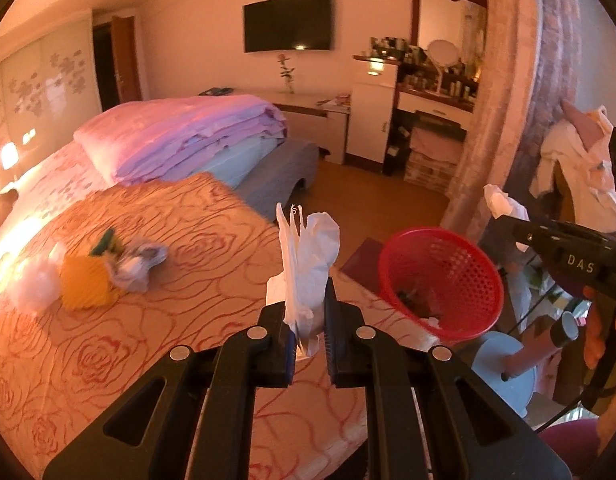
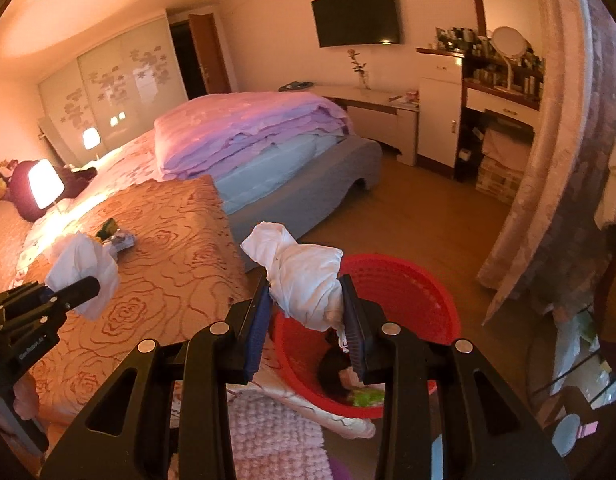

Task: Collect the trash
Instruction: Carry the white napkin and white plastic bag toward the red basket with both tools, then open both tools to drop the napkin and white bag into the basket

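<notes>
Right wrist: right gripper [image 2: 306,312] holds tissue [image 2: 304,280] above red basket [image 2: 419,292].

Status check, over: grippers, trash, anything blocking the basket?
Left gripper shut on white tissue. Right gripper shut on white wad, above red basket. Nothing blocking.

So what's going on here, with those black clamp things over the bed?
A person is collecting trash with two handheld grippers. The left gripper is shut on a crumpled white plastic bag above the rose-patterned orange bedspread. The right gripper is shut on a wadded white tissue over the red perforated plastic basket, which already holds some trash.
</notes>
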Available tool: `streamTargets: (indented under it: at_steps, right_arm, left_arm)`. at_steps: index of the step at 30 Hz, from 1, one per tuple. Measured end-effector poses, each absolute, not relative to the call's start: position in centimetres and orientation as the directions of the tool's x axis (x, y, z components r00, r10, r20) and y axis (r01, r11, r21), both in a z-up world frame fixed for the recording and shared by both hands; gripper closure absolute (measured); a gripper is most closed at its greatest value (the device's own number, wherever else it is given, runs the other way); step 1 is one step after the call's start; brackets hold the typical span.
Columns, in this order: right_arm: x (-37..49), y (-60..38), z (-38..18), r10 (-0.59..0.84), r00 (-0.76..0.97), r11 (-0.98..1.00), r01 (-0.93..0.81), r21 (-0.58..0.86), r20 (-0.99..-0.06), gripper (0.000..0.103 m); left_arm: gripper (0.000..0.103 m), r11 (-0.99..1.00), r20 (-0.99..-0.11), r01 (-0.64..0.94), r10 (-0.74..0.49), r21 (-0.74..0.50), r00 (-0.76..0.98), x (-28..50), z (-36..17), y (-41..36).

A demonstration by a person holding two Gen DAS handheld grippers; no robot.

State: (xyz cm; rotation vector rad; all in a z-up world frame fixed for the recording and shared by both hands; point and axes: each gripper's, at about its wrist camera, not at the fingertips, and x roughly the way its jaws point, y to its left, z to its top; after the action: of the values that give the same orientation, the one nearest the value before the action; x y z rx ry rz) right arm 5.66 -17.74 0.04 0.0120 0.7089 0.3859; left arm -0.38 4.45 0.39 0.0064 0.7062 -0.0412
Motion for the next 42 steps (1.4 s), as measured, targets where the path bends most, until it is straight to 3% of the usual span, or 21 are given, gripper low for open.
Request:
streamTargets:
  at_steps: [13,38,42]
  right_arm:
    - [6.6,-20.4,-0.9,0.313,0.707,0.949,-0.259,0.18,-0.635,0.069]
    - [10.6,-23.0,-7.2,0.294,0.594,0.955,-0.148,0.257,-0.749,0.068]
    - [10.9,-23.2,-7.8,0.294,0.582,0.955,-0.142,0.261,-0.758,0.062]
  left_arm:
    - [0.092,0.987,-0.676,0.161,-0.116,0.004,0.728,2.4,-0.5,-0.6]
    - [0.092,0.927,-0.81,0.37,-0.259,-0.055,0.527,9.1,-8.0,-8.2]
    - [0.081,0.925,-0.818,0.374,-0.264,-0.065,0.511,9.7,-8.5,-8.2]
